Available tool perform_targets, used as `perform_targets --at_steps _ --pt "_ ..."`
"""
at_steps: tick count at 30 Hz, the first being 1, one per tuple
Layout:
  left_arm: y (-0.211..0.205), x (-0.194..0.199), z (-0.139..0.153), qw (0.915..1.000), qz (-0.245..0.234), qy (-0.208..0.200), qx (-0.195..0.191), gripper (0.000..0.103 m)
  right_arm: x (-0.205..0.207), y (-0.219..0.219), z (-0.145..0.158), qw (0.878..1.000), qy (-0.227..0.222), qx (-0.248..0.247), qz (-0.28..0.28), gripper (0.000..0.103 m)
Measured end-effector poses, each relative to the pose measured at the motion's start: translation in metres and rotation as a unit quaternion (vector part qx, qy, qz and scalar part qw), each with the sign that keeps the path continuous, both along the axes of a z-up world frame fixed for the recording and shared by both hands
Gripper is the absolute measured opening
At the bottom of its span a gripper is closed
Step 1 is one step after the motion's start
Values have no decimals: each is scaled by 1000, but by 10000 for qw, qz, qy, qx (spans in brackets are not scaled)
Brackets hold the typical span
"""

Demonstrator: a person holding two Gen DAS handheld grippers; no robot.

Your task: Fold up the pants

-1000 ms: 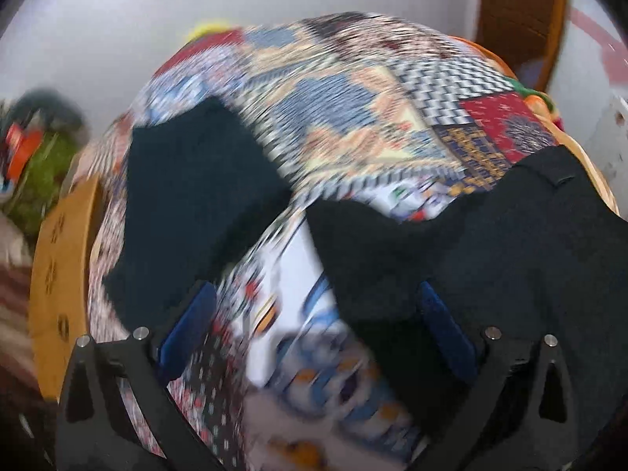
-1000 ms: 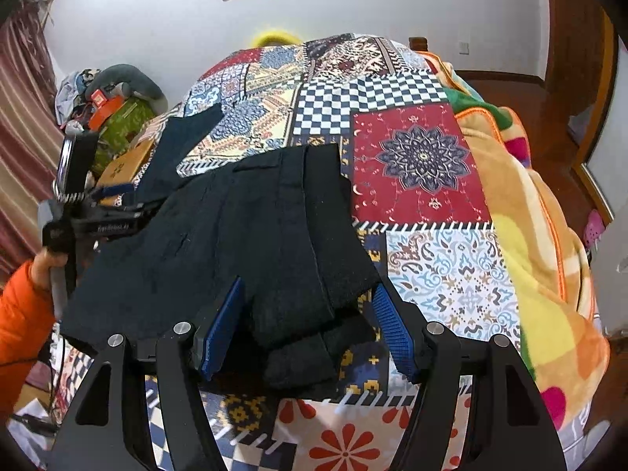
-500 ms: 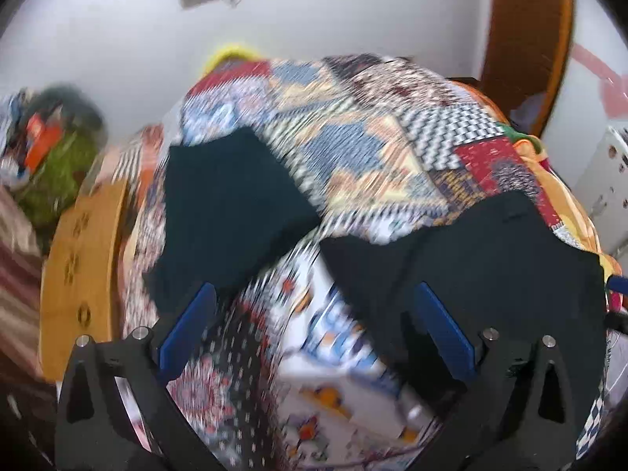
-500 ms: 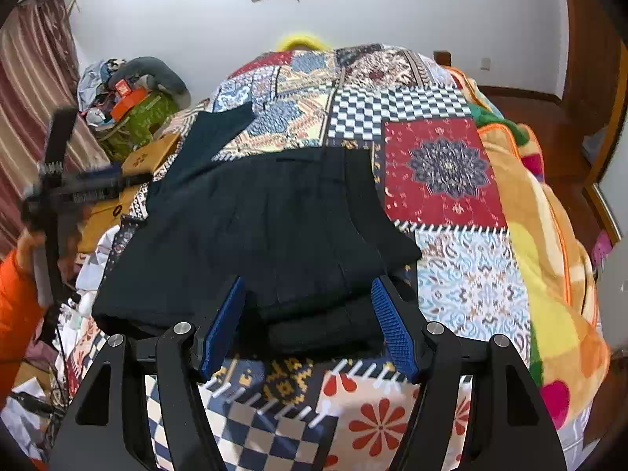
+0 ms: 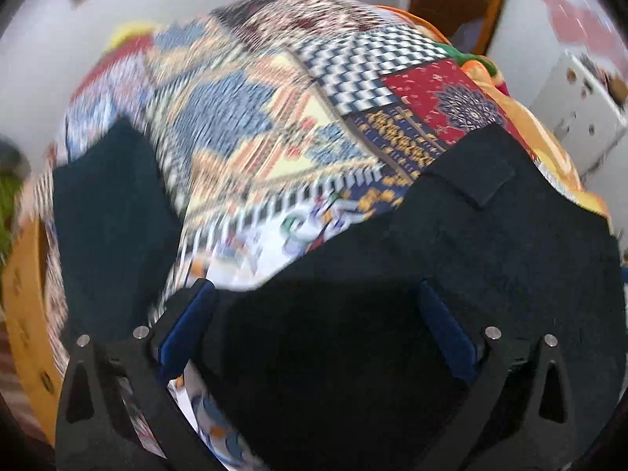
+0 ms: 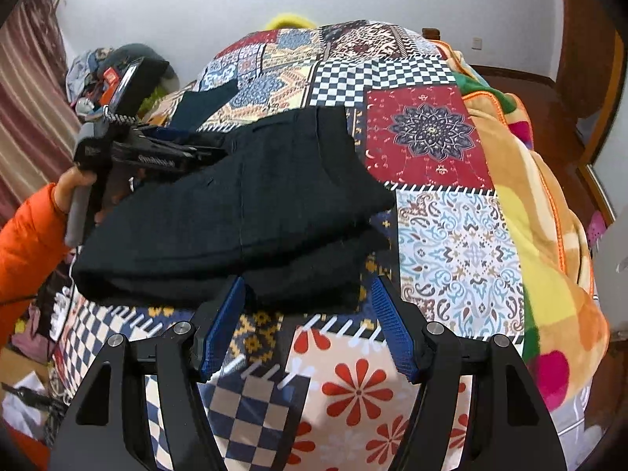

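The black pants (image 6: 251,212) lie folded in layers on the patchwork bedspread (image 6: 459,243). In the left wrist view the pants (image 5: 451,274) fill the lower right. My left gripper (image 5: 314,325) is open, its blue pads (image 5: 184,329) astride the near edge of the pants; it also shows in the right wrist view (image 6: 184,153) at the pants' left edge. My right gripper (image 6: 306,325) is open and empty, just short of the pants' near edge, its blue pads (image 6: 221,325) apart from the cloth.
A second dark garment (image 5: 106,219) lies on the bed's left side, also in the right wrist view (image 6: 204,102). A wooden board (image 5: 23,314) runs along the bed's left edge. An orange-yellow blanket (image 6: 549,235) covers the bed's right side. Clutter (image 6: 102,70) sits at the far left.
My left gripper swung right and moved in over the pants' edge. My right gripper drew back from the pants, which now lie ahead of its open fingers.
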State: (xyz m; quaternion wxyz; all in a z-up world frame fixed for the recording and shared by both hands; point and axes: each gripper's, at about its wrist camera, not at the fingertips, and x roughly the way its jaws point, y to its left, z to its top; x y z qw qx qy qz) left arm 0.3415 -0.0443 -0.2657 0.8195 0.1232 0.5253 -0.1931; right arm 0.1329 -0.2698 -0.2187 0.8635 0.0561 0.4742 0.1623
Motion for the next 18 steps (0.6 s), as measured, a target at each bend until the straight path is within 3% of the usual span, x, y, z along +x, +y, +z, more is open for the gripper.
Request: perform_targets --at_steps 7,11,15,18 --pt "45 -34 1 9958 897 -42 -157 103 -3 -2 -3 9992 154 360 -5 63" --pt "73 -54 3 9863 1627 60 -255 103 -9 9 0 9993 83 300 226 63" --pt "102 -87 5 9691 2414 274 -420 103 -11 18 8 9986 -15 359 380 63" --pt "102 -115 9 9670 2516 256 -320 103 -13 28 22 9970 -219 456 586 63"
